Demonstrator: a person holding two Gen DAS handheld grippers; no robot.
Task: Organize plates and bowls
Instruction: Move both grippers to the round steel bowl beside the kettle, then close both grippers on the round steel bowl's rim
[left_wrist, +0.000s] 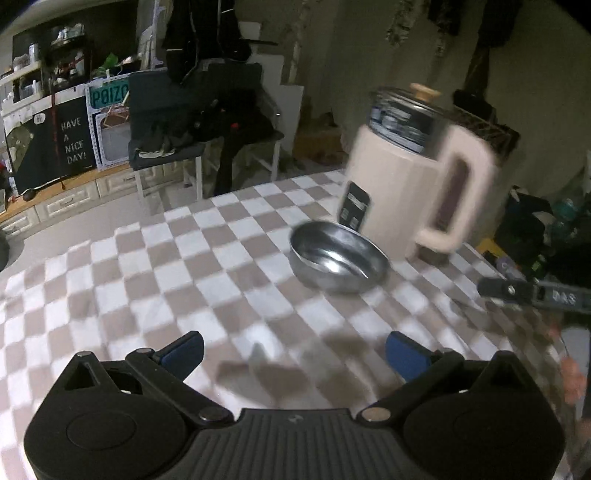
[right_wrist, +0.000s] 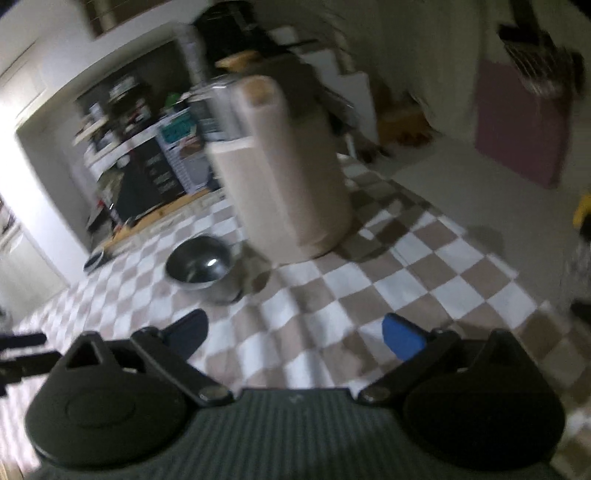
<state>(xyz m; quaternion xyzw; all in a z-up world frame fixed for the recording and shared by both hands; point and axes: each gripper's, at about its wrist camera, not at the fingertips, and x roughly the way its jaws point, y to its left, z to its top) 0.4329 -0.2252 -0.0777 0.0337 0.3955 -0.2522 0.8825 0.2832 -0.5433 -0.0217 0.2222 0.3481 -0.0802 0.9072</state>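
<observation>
Both views motion-smeared, the right wrist one worse; room behind is dim and mostly unreadable.

Left gripper (left_wrist: 293, 350): blue-padded fingers (left_wrist: 183, 352) spread wide apart, nothing between them, only checkered tablecloth (left_wrist: 147, 280) beneath. Fingertips are all that show past the black housing.

Right gripper (right_wrist: 295, 332): fingers likewise stand far apart with bare cloth in the gap, no object touched. Left pad (right_wrist: 188, 330) is dark and blurred; the right one reads clear blue.

Steel bowl (left_wrist: 338, 258): ahead of the left gripper and a little to its right, well apart from the fingertips. From the right gripper it lies ahead and left (right_wrist: 201, 267), nearer but not touching. Sits upright on the cloth, mouth facing up. Round, so no long axis to speak of (rim looks oval only from the slanted view). Interior shiny with glare; contents, if any, cannot be made out.

Cream jug (left_wrist: 413, 177) stands just behind the bowl, upright, handle turned toward the right of the left view; whether it touches the bowl I cannot tell. Its dark label is illegible.

At the far right edge of the left view, a dark bar (left_wrist: 532, 293), cut off by the frame, with a blurred hand (left_wrist: 572, 373) below it.
</observation>
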